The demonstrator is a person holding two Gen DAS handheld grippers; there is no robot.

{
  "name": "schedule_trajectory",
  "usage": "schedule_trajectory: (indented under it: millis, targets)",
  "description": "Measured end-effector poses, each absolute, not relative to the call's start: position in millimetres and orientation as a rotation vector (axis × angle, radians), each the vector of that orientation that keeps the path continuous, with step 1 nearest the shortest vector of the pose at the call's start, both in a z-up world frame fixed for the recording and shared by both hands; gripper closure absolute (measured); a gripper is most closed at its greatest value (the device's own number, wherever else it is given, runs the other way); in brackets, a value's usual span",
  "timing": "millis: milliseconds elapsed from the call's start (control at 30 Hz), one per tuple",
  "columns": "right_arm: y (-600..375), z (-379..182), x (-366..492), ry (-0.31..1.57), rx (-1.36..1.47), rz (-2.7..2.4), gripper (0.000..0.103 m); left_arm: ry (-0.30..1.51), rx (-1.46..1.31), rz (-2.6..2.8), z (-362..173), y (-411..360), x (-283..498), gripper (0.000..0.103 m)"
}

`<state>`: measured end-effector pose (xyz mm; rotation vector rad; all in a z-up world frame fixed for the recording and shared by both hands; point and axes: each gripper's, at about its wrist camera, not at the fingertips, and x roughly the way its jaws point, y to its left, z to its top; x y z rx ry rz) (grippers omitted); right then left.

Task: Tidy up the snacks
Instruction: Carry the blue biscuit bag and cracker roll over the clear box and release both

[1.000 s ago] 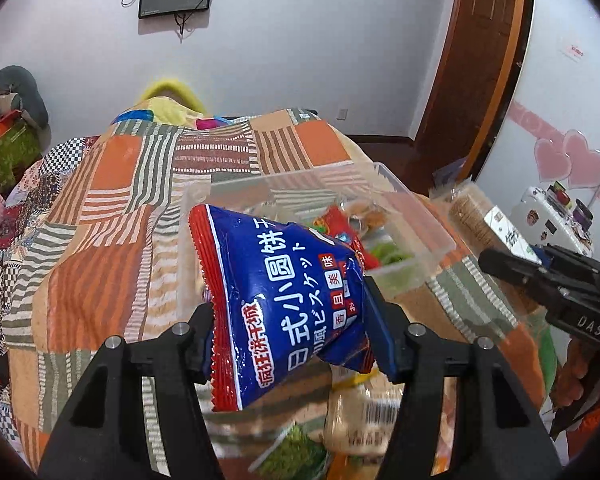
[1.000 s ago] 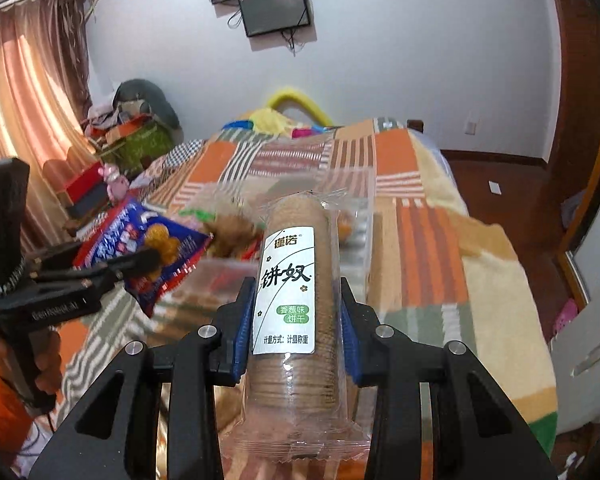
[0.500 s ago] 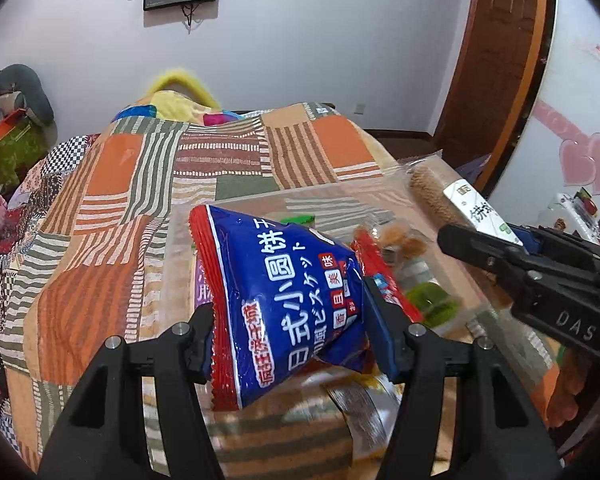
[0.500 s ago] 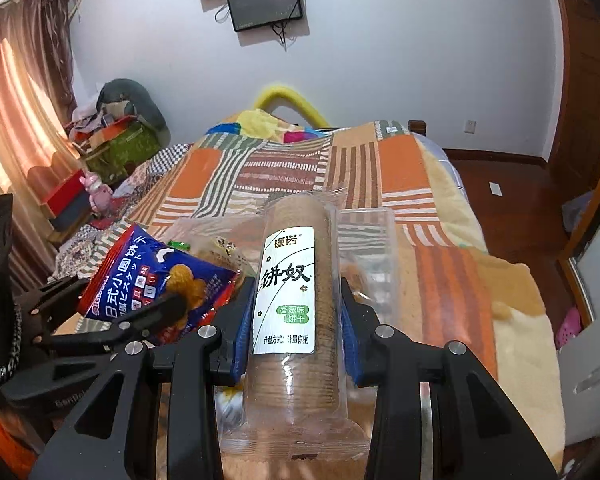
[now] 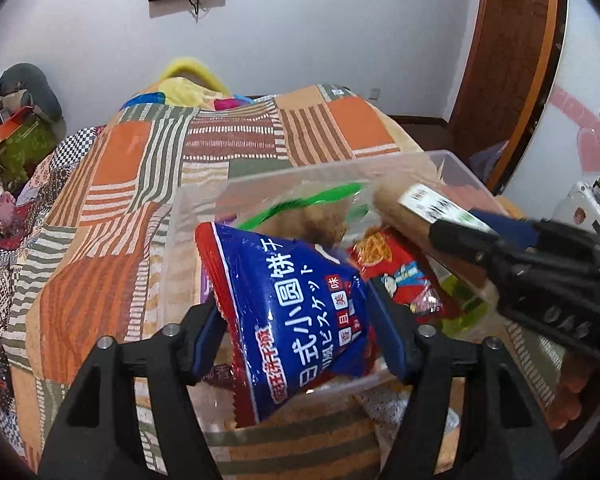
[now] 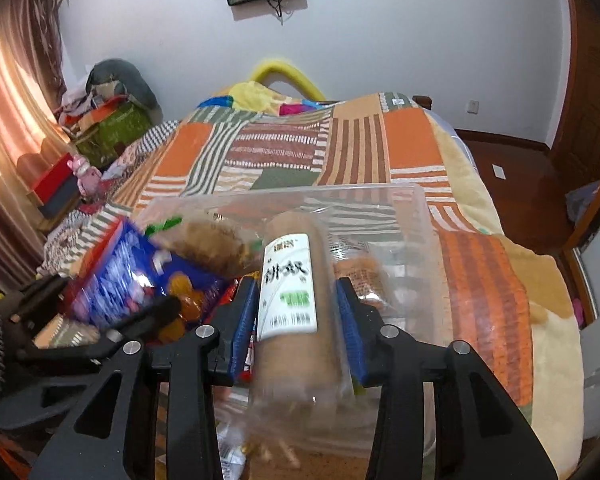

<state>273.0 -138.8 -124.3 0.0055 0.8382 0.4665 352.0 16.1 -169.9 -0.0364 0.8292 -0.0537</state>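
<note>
- Left wrist view: the left gripper point(image 5: 296, 316) squeezes a blue biscuit bag point(image 5: 296, 300) from both sides, so it cannot slip. The bag hangs over the clear plastic box point(image 5: 456, 164) on the patchwork blanket point(image 5: 112, 200), likely ready to go in. A red snack pack point(image 5: 396, 272) already lies inside.
- Right wrist view: the right gripper point(image 6: 296, 312) is clamped on a round biscuit roll point(image 6: 292, 312), pointing it into the same box point(image 6: 420, 204).
</note>
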Motion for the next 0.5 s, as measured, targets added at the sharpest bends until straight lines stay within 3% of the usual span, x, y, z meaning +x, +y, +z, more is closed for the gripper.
schedule_trajectory:
  millis: [133,500]
  targets:
    - [-145,-115,266,0.816,0.014,0.454,0.05,0.819,-0.044,-0.06,-163,18,340,0.032]
    - [-162,-89,219,0.748,-0.042,0.508,0.043,0.741,-0.04,-0.05,-122,36,278,0.015]
